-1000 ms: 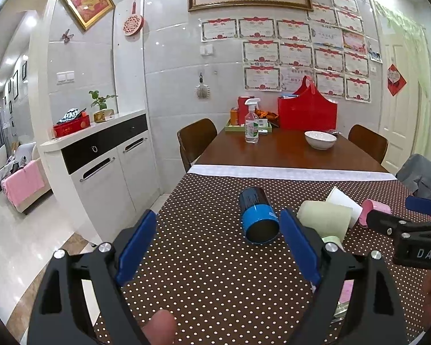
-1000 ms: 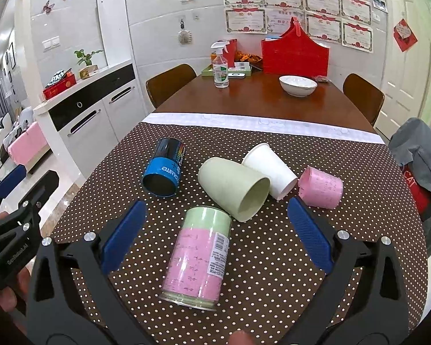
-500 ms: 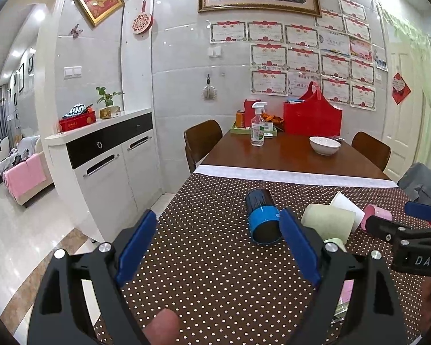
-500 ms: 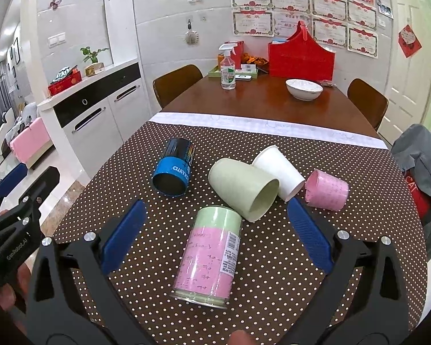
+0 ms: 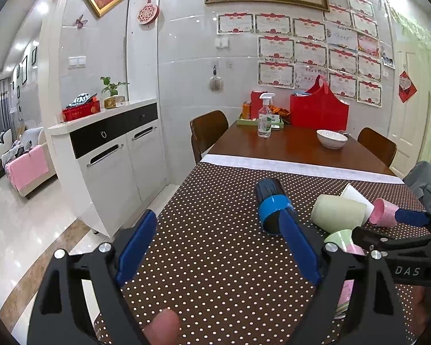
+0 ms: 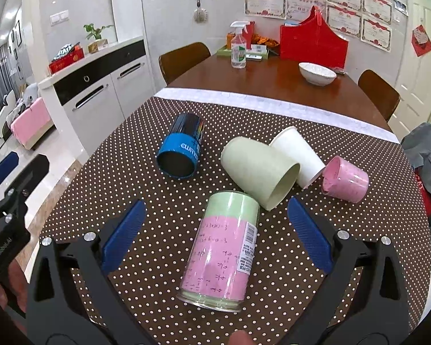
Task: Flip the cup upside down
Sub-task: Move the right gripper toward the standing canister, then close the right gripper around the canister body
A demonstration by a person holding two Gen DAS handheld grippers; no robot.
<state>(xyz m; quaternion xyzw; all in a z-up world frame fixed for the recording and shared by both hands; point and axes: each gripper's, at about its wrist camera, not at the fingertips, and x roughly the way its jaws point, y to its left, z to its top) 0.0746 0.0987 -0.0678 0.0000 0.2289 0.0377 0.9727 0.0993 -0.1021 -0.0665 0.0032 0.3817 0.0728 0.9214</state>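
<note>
Five cups lie on their sides on a brown dotted tablecloth point(image 6: 123, 178) that covers the near end of a wooden table point(image 6: 273, 83). The blue cup point(image 6: 181, 149) lies at the left of the group, its dark mouth toward the near side. To its right lies the green cup point(image 6: 258, 169), its open rim facing near and right, and the white cup point(image 6: 298, 155) lies touching it on the far right side. The small pink cup point(image 6: 346, 179) lies just beside the white one, farther right. Nearest of all is the tall cup point(image 6: 221, 253), green at its far end and pink with a barcode label along its body, its far end close to the green cup's rim. The right gripper point(image 6: 215, 230) hovers over the near edge of the cloth with its jaws wide apart, the tall cup lying between the two blue pads without touching either. The left gripper point(image 5: 215, 247) is at the left side of the cloth, its jaws also wide apart and holding nothing; in the left wrist view its right pad overlaps the blue cup's mouth point(image 5: 270, 210), and whether they touch cannot be told. On the bare far part of the table stand a white bowl point(image 6: 316, 73), a spray bottle point(image 6: 238, 49) and a red bag point(image 6: 313, 43). Brown chairs point(image 6: 184, 57) stand at either side, and a white cabinet point(image 6: 100, 86) is against the left wall.
</note>
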